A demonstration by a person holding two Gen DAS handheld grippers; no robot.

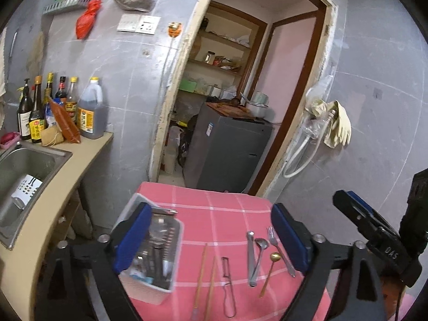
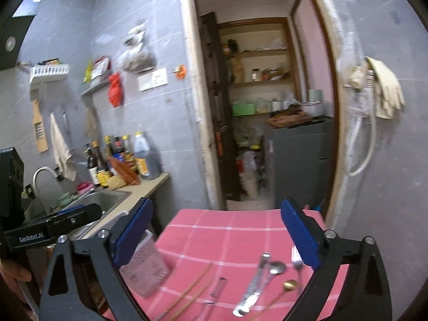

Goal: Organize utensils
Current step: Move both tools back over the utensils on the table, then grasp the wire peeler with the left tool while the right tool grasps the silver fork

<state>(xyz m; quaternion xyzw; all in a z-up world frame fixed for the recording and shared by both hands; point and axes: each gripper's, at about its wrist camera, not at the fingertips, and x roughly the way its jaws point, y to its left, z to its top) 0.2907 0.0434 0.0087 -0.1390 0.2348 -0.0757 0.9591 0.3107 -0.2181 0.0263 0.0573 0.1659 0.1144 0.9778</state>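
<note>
Utensils lie in a row on a pink checked cloth (image 1: 214, 214): two wooden chopsticks (image 1: 204, 278), a peeler (image 1: 227, 286), a table knife (image 1: 251, 259), a steel spoon (image 1: 260, 248), a gold spoon (image 1: 270, 270) and a fork (image 1: 278, 248). A white slotted utensil caddy (image 1: 157, 256) holding cutlery stands at the cloth's left. My left gripper (image 1: 211, 240) is open and empty above the cloth. My right gripper (image 2: 216, 238) is open and empty above the same utensils: knife (image 2: 254, 286), steel spoon (image 2: 276, 267), gold spoon (image 2: 290, 285), fork (image 2: 295, 259), caddy (image 2: 145, 267).
A counter with a steel sink (image 1: 24, 168) and several sauce bottles (image 1: 61, 107) is at the left. A doorway behind the table leads to a grey appliance (image 1: 230, 149) and shelves. Rubber gloves (image 1: 337, 123) hang on the right wall.
</note>
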